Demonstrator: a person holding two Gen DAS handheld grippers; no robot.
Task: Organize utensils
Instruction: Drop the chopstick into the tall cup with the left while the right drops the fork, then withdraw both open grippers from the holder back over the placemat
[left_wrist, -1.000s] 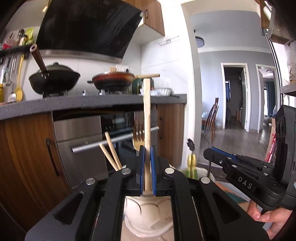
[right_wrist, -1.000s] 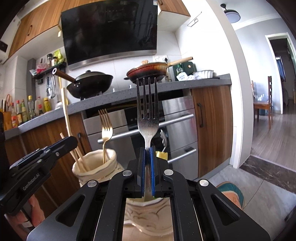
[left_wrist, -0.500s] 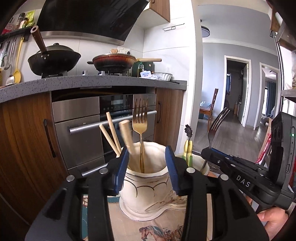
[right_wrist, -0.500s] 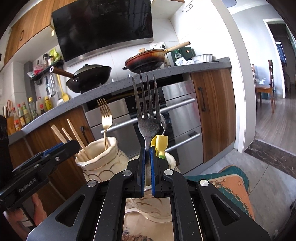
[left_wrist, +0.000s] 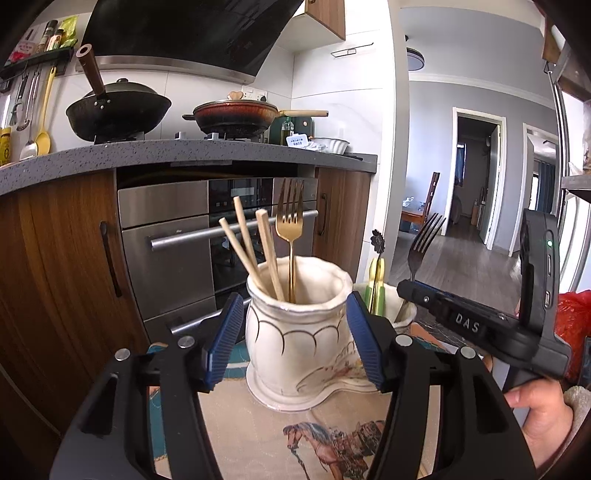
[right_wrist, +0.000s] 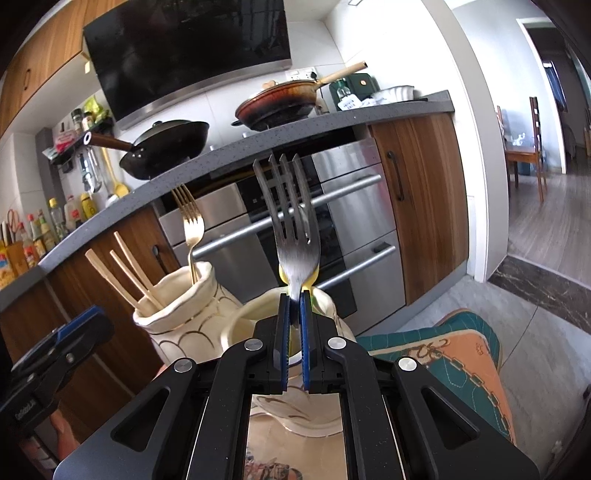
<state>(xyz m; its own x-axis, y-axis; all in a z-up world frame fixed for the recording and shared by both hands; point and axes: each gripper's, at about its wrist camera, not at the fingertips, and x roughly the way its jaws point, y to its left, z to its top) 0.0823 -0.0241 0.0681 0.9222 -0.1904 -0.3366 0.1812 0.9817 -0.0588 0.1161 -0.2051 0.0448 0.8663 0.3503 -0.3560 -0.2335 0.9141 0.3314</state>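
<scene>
Before the kitchen oven (left_wrist: 221, 236), a patterned mat (left_wrist: 258, 435) carries two cream holders. The steel fork (right_wrist: 291, 221) stands upright, clamped in the right tool (right_wrist: 294, 332) above the right holder (right_wrist: 255, 314). The left tool (left_wrist: 295, 343) gapes wide around the left holder (left_wrist: 295, 332), gripping nothing.

Bright daylight fills both sharp fisheye views, edges bowed and vignetted, steel fork (right_wrist: 291, 221) tines slightly motion-blurred
</scene>
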